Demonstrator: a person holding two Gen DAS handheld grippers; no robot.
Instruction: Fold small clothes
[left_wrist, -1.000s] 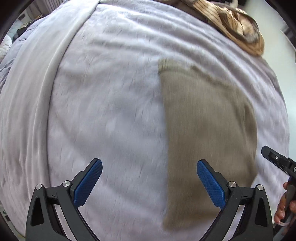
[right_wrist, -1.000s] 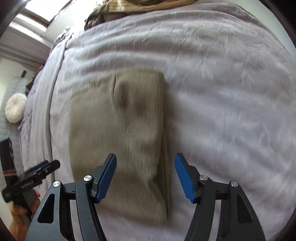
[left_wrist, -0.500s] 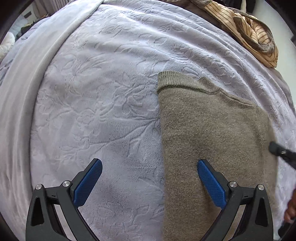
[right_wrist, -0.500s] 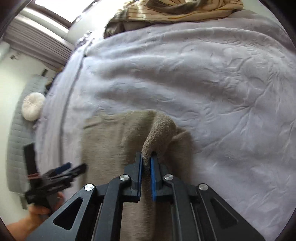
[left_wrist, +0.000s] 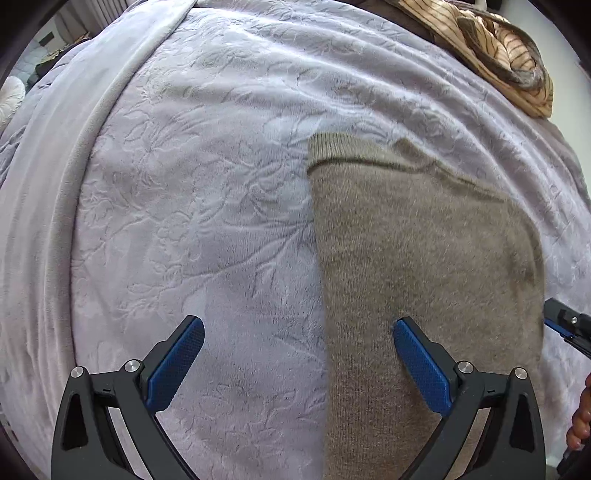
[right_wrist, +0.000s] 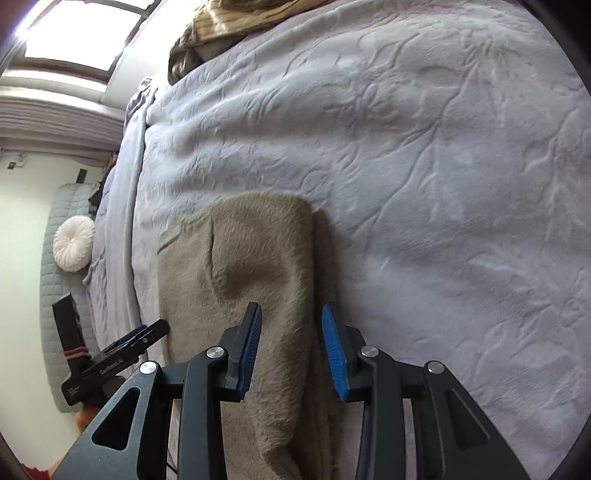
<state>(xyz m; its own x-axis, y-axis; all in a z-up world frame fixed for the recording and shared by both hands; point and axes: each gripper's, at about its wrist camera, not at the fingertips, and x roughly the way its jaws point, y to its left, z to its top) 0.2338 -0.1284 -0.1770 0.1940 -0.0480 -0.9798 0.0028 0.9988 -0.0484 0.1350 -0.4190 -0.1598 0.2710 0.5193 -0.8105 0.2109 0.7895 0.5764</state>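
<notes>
A taupe knit garment lies folded lengthwise on the lilac bedspread. It also shows in the right wrist view, with a raised crease near its middle. My left gripper is open and empty, its jaws astride the garment's left edge. My right gripper is open, with its blue pads either side of the garment's folded right edge, not clamping it. The right gripper's tip shows at the right edge of the left wrist view. The left gripper shows at the left of the right wrist view.
A striped tan cloth heap lies at the far edge of the bed, also in the right wrist view. A round white cushion rests on a grey quilted seat beside the bed. A window is behind.
My right gripper was shut on a lifted bit of the garment half a second ago; it has let go and opened, and the garment lies flatter. My left gripper moved slightly closer.
</notes>
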